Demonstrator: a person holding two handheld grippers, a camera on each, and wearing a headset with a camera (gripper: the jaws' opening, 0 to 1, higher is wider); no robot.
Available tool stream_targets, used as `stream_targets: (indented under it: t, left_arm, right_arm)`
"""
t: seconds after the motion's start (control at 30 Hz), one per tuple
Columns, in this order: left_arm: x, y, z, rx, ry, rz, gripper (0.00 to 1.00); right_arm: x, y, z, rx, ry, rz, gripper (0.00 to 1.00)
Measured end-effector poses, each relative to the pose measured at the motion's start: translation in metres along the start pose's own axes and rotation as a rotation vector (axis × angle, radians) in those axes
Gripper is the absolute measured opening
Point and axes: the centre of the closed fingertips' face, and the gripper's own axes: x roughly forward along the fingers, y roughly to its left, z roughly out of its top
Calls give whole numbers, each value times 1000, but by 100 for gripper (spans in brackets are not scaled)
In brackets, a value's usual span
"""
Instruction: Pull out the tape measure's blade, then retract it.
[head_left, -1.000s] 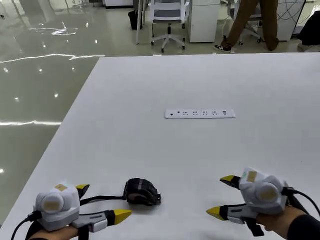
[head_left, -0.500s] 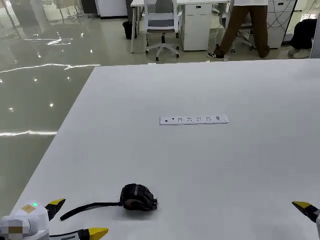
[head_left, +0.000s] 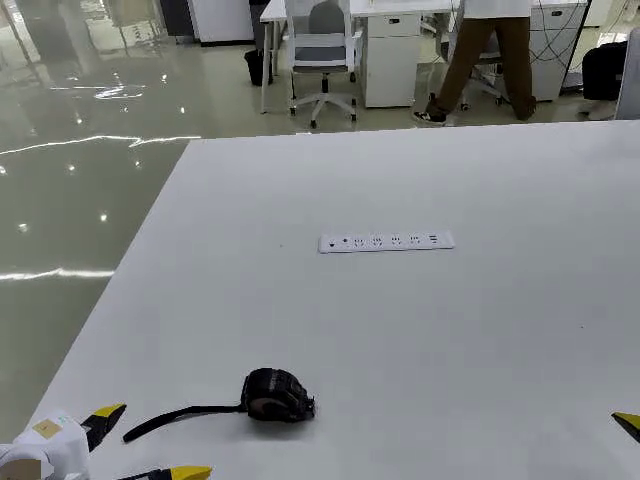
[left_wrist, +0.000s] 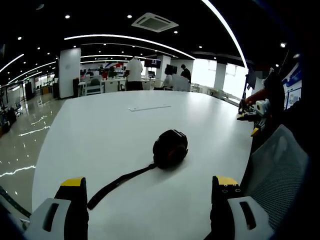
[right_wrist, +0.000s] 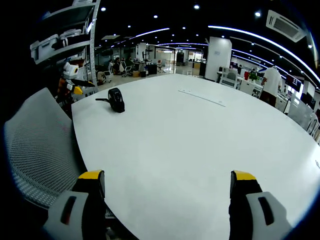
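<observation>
A black tape measure lies on the white table near its front left, with a black strap trailing left. The tape measure sits ahead of my left gripper, which is open and holds nothing. The left gripper shows its yellow tips at the bottom left of the head view. My right gripper is open over the table's near edge, far from the tape measure. One yellow fingertip of it peeks in at the bottom right.
A white power strip lies mid-table. A grey mesh chair stands at the table's near side. Beyond the far edge are an office chair, cabinets and a standing person. A shiny floor lies to the left.
Both grippers have drawn back toward the near edge and apart, mostly leaving the head view. The camera tilted up slightly. The tape measure has not moved.
</observation>
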Motion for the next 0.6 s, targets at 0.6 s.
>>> stream_targets:
  t: [0.6]
  left_arm:
    - [4,-9,1,17,4,-17,100]
  right_arm:
    - [-4,-16,0,2,-14,-34,100]
